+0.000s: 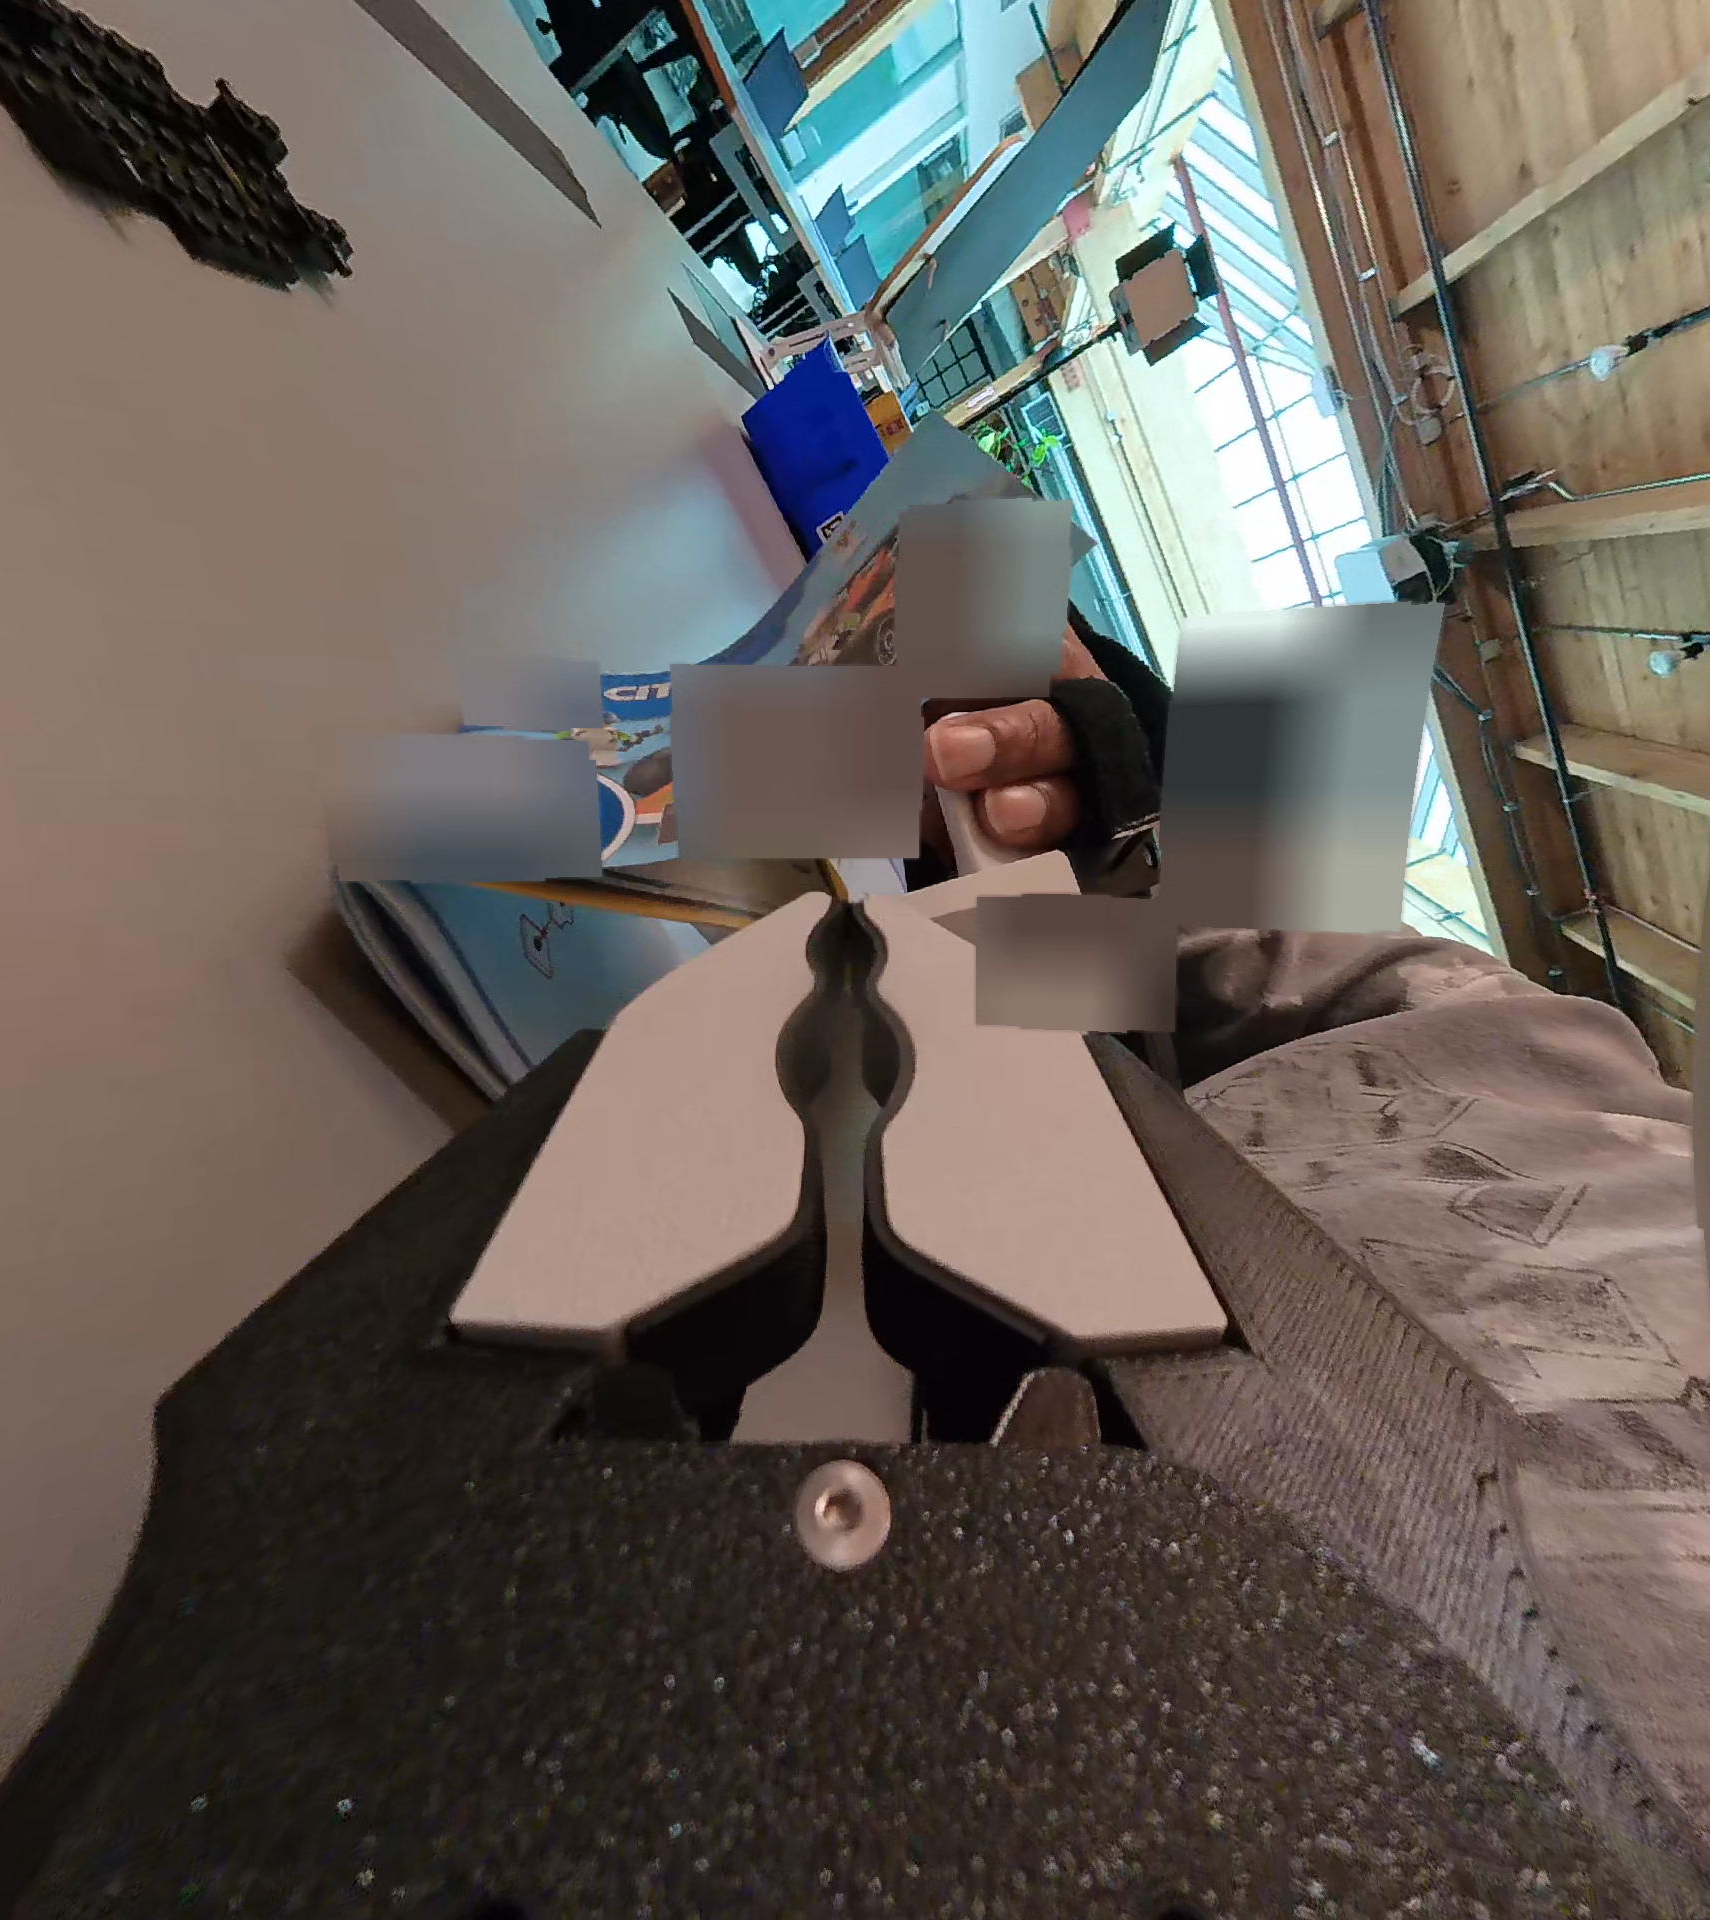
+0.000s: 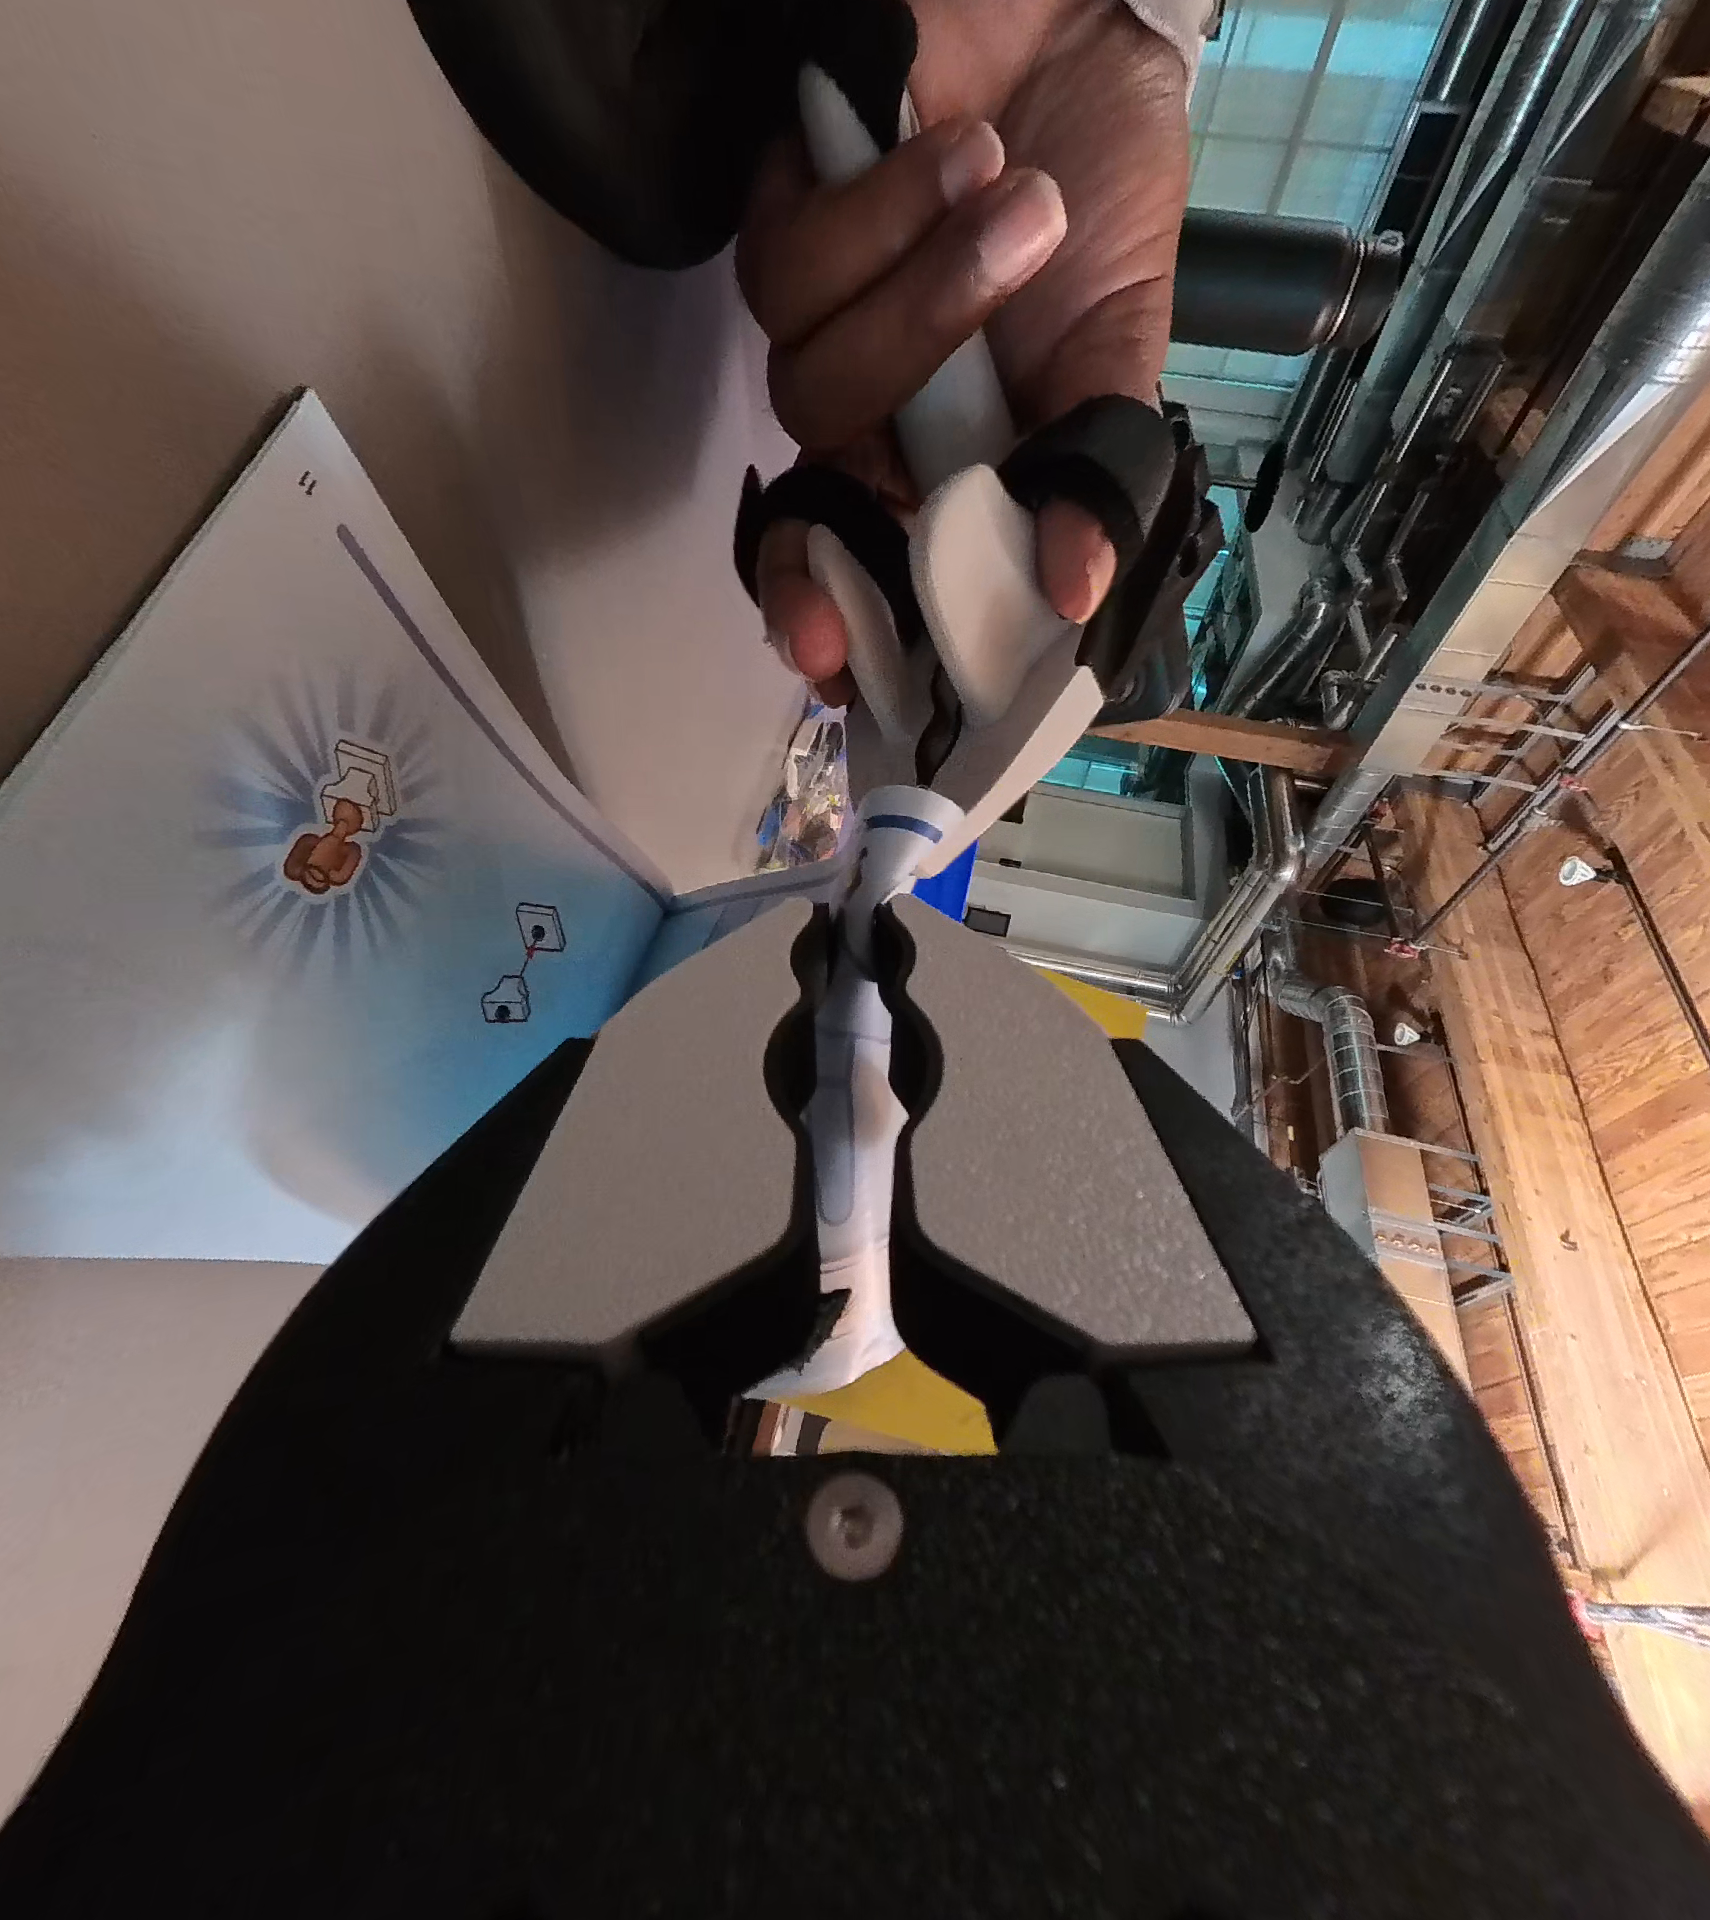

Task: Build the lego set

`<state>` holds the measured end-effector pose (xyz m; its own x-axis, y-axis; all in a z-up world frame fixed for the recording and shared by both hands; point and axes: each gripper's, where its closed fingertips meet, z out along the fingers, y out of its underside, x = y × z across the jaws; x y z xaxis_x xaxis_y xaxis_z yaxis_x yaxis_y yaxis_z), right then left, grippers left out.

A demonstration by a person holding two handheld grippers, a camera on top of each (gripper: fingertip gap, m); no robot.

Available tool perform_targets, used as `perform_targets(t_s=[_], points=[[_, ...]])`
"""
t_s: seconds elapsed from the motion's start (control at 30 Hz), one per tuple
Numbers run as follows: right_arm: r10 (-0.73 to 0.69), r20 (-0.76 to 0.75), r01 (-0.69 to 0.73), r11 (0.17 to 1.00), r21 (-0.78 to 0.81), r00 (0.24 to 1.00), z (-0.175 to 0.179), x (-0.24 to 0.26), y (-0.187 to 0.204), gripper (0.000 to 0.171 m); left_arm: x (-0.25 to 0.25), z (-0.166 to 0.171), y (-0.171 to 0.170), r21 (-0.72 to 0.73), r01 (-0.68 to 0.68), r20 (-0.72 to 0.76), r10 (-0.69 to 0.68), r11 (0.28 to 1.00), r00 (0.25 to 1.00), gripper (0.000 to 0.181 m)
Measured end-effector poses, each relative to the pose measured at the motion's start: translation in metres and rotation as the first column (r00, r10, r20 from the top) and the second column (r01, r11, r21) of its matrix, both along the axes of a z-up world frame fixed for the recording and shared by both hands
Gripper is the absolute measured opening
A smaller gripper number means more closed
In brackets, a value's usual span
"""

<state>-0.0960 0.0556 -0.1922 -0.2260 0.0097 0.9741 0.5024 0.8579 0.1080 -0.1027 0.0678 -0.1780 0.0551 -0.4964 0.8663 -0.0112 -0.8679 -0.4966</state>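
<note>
The open instruction booklet [image 2: 207, 987] lies on the pale table [image 2: 103, 260]; it also shows in the left wrist view [image 1: 435, 956]. My right gripper [image 2: 856, 914] is shut on a lifted, curled page [image 2: 861, 1143] that runs between its fingers. My left gripper [image 1: 846, 914] is shut on the thin edge of the same page, seen edge-on. In the right wrist view the left gripper [image 2: 934, 831] pinches that page just beyond my right fingertips, held by a hand [image 2: 986, 260]. A black lego assembly [image 1: 155, 145] lies on the table at the far upper left.
A blue box [image 1: 809, 436] stands behind the booklet. A person's grey jacket [image 1: 1453, 1195] fills the right side of the left wrist view. The table [image 1: 103, 727] stretches out to the left. A dark bottle [image 2: 1266, 281] stands farther back. The grippers are tip to tip, or close to it.
</note>
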Motion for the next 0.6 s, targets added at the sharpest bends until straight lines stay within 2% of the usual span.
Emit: perform_targets(t_s=[0.23,0.37,0.5,0.6], points=[[0.007,0.012,-0.007,1.000,0.006,1.000,0.006,0.003,-0.002,0.008,-0.010,0.012,0.015,0.072,-0.093,0.003,0.093,0.993,0.996,0.000],[-0.005,0.034,0.007,0.999,-0.046,0.999,-0.006,0.012,-0.011,0.008,-0.018,0.020,0.024,0.143,-0.158,-0.010,0.161,0.977,0.987,0.000],[-0.058,0.079,0.071,0.982,-0.175,0.995,-0.031,0.028,-0.021,0.010,-0.026,0.030,0.033,0.211,-0.221,-0.011,0.228,0.952,0.974,0.000],[-0.149,0.145,0.193,0.911,-0.364,0.978,-0.054,0.054,-0.021,0.016,-0.035,0.033,0.040,0.289,-0.260,-0.050,0.286,0.921,0.957,0.000]])
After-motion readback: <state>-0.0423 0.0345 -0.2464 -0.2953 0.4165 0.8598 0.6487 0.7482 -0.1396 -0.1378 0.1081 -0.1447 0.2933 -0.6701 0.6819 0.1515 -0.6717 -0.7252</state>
